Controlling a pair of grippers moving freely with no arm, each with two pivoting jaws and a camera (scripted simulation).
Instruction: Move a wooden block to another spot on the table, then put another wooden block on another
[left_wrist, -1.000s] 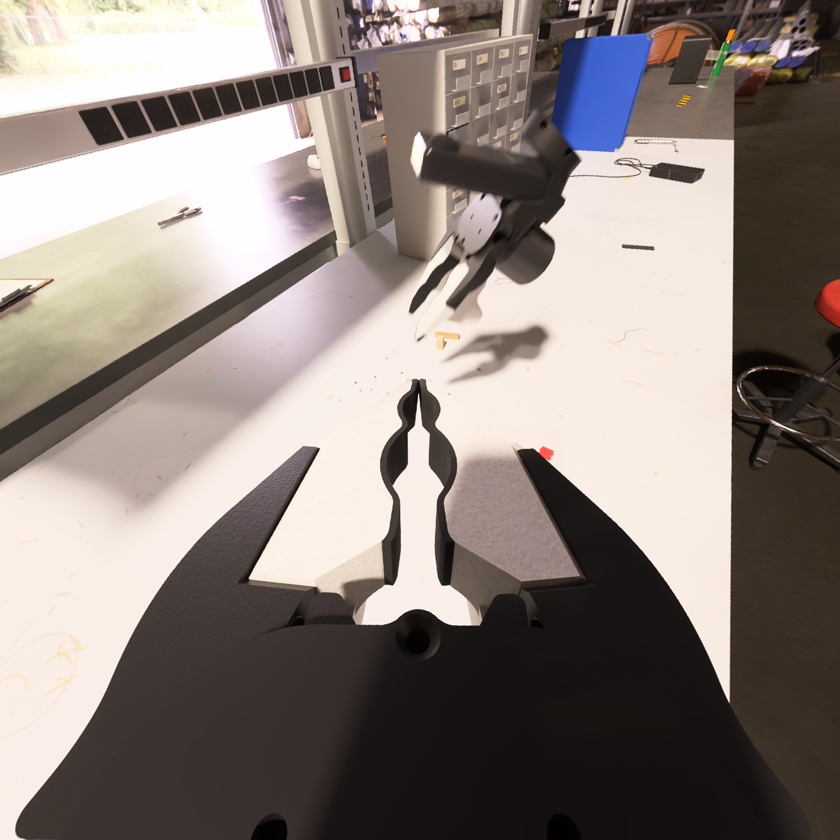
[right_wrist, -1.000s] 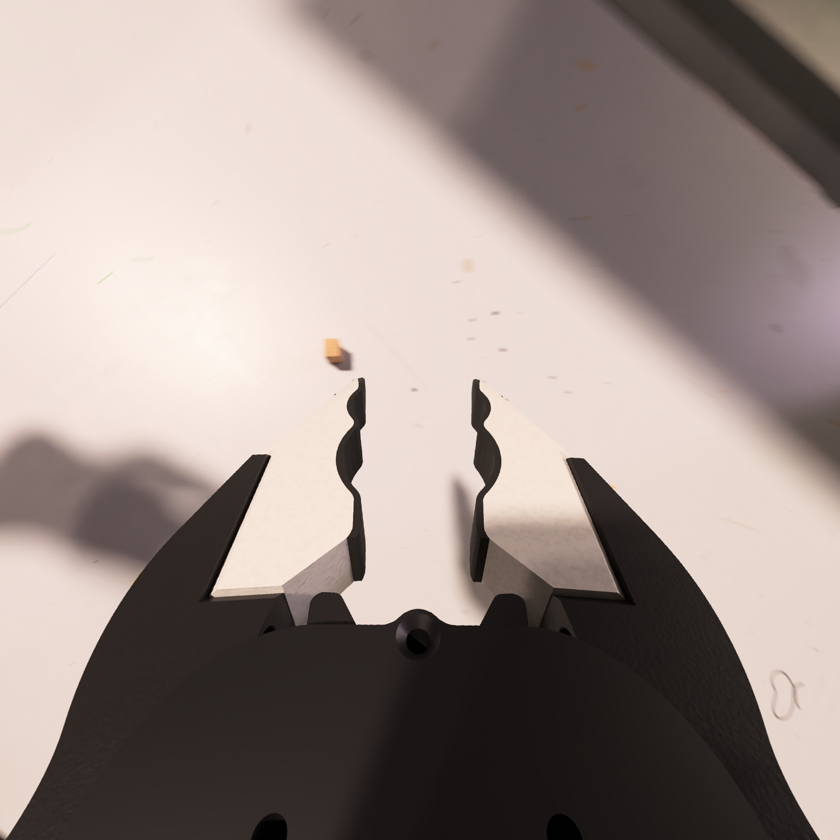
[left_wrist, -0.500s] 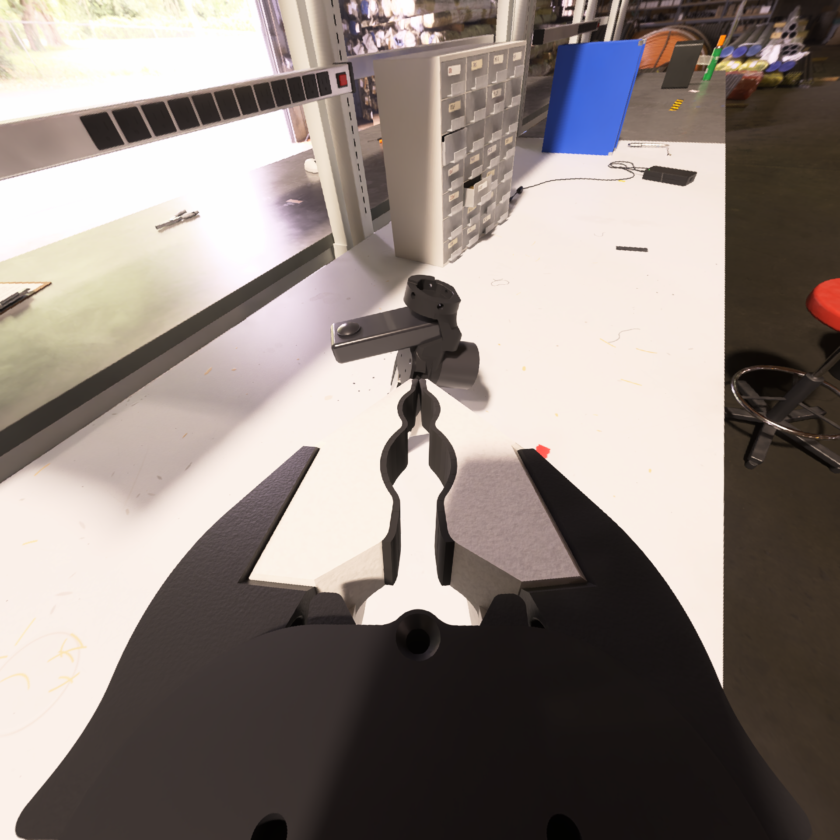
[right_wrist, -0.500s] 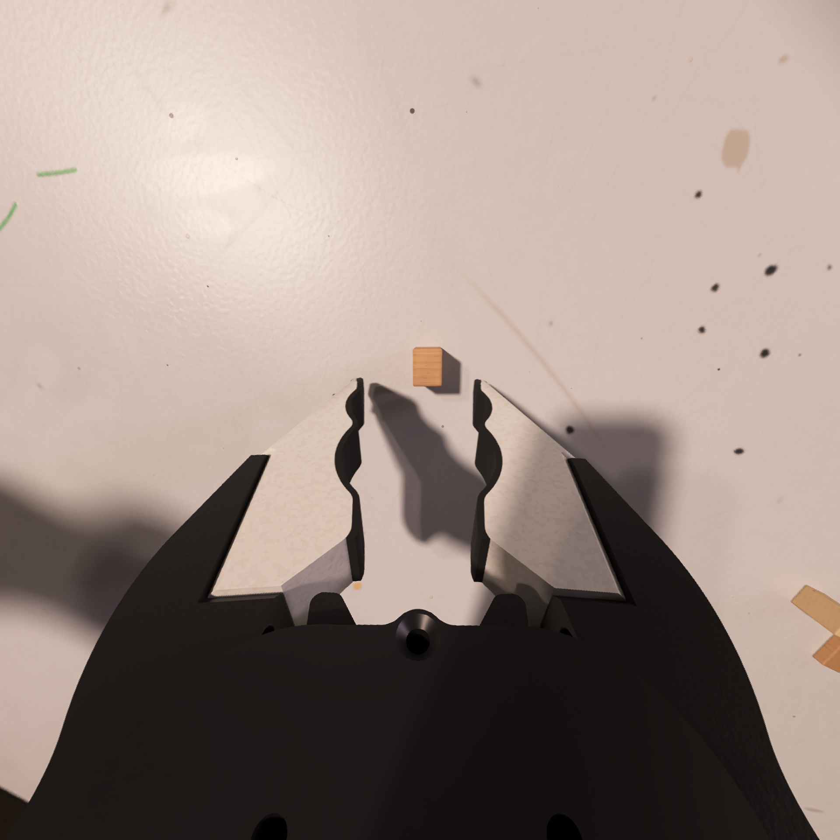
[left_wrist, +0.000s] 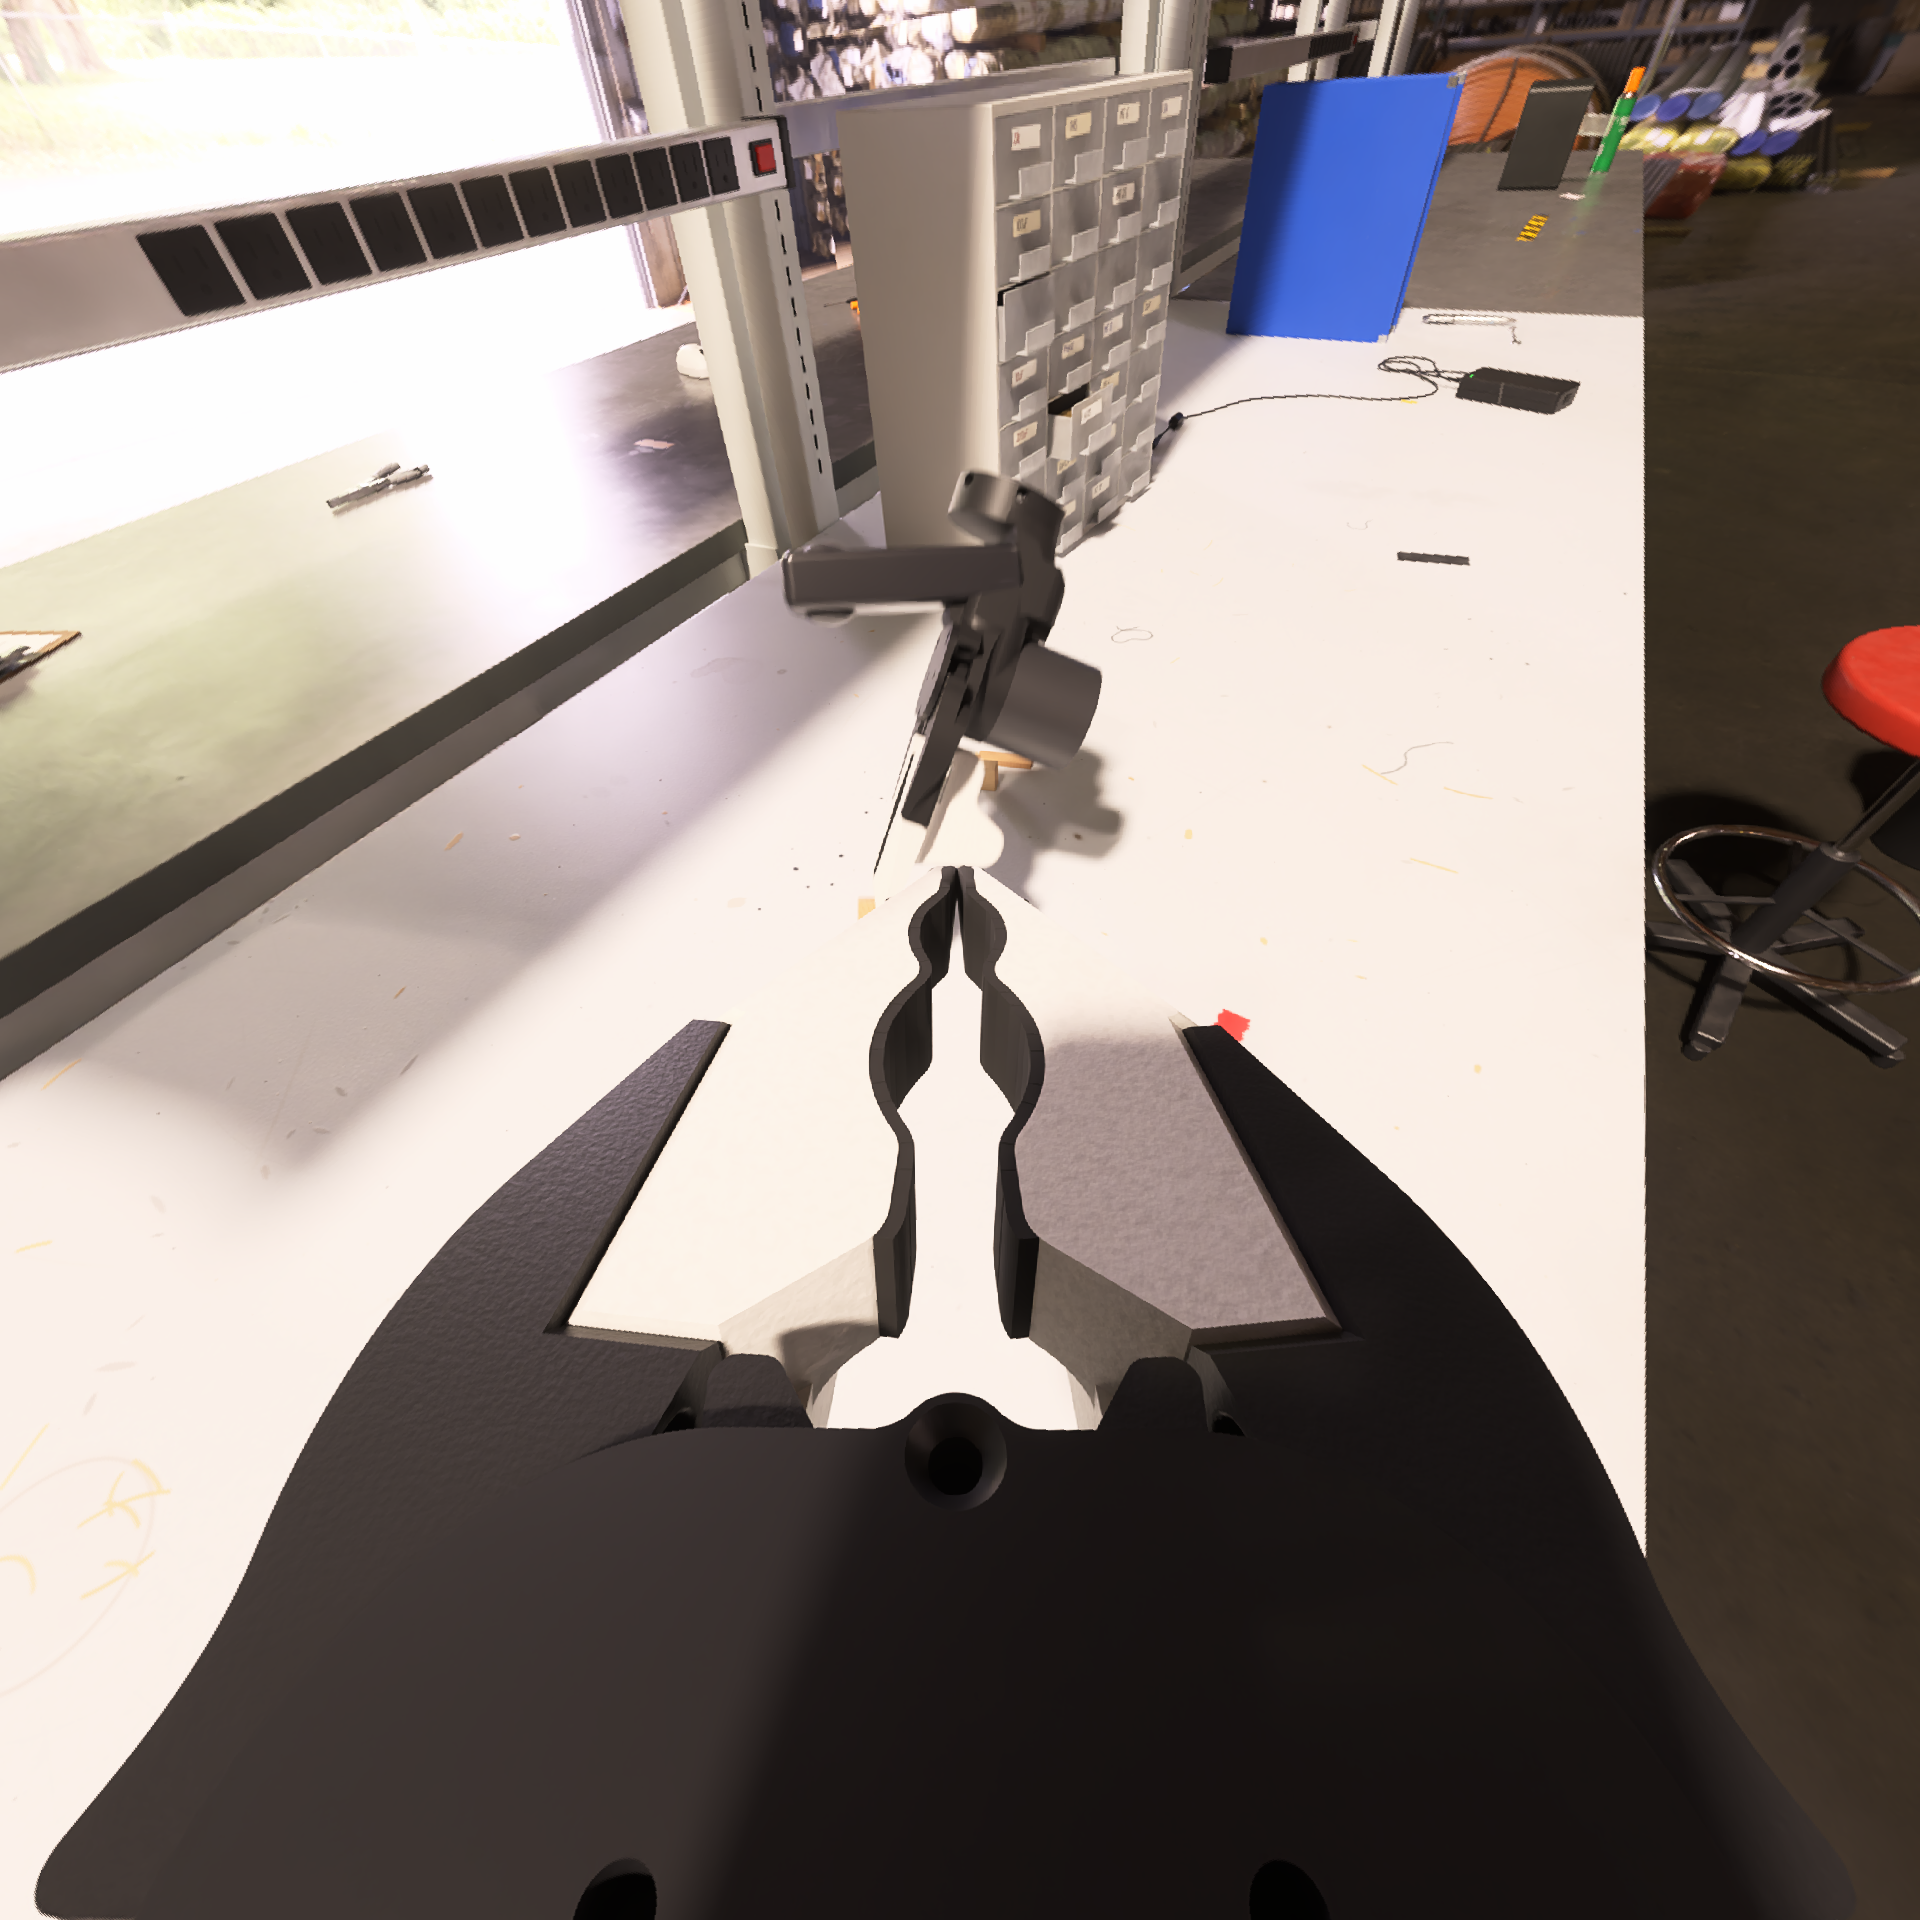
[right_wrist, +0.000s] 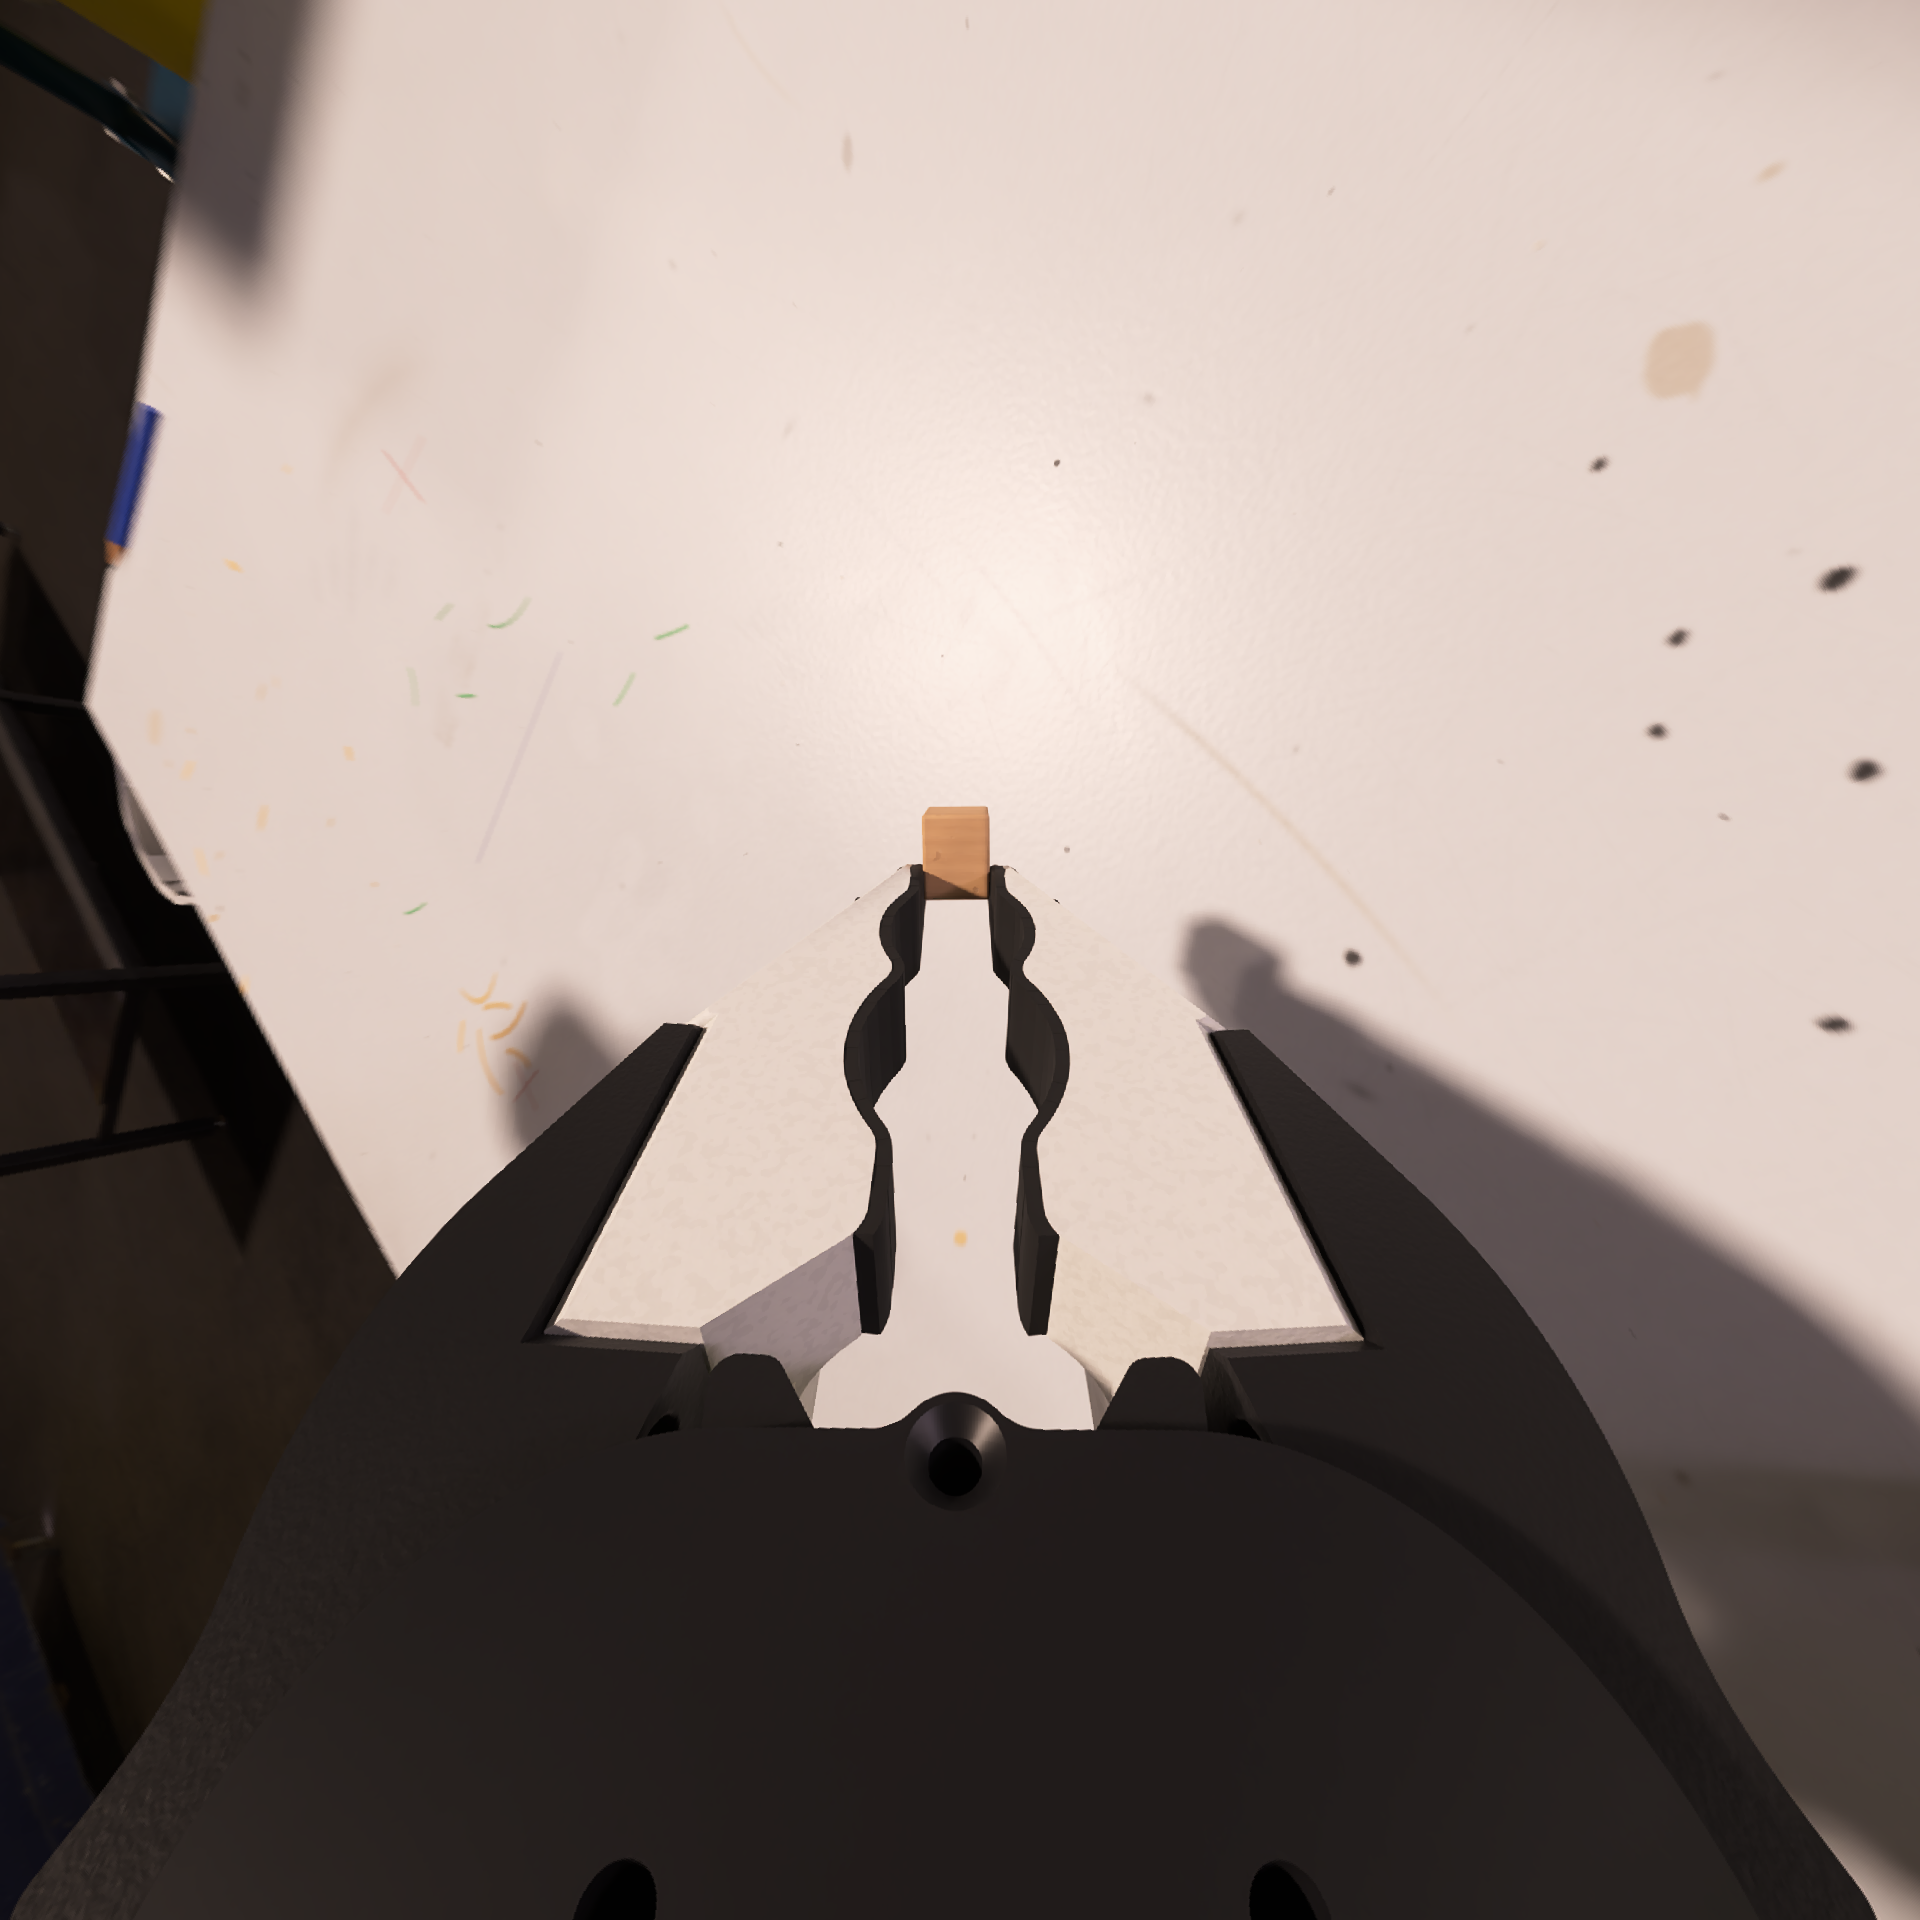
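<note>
My right gripper (right_wrist: 954, 885) is shut on a small wooden cube (right_wrist: 954, 847), pinched at the very fingertips above the white table (right_wrist: 1143, 416). In the left wrist view the right gripper (left_wrist: 885, 868) hangs tilted, fingers pointing down toward me, with a small tan piece (left_wrist: 865, 907) at its tips. Behind it, two more wooden blocks (left_wrist: 1003, 764) lie together on the table in a T shape. My left gripper (left_wrist: 956, 881) is shut and empty, low over the table, its tips just short of the right gripper's.
A grey drawer cabinet (left_wrist: 1039, 291), a blue board (left_wrist: 1340, 208) and a black adapter with cable (left_wrist: 1517, 390) stand farther back. A small red piece (left_wrist: 1231, 1023) lies right of my left fingers. A red stool (left_wrist: 1881, 686) stands beyond the table's right edge. A blue pencil (right_wrist: 135, 483) lies at the table edge.
My right gripper has closed on the cube that lay just ahead of its open fingers, then risen and tilted with it. My left gripper has stayed shut and still.
</note>
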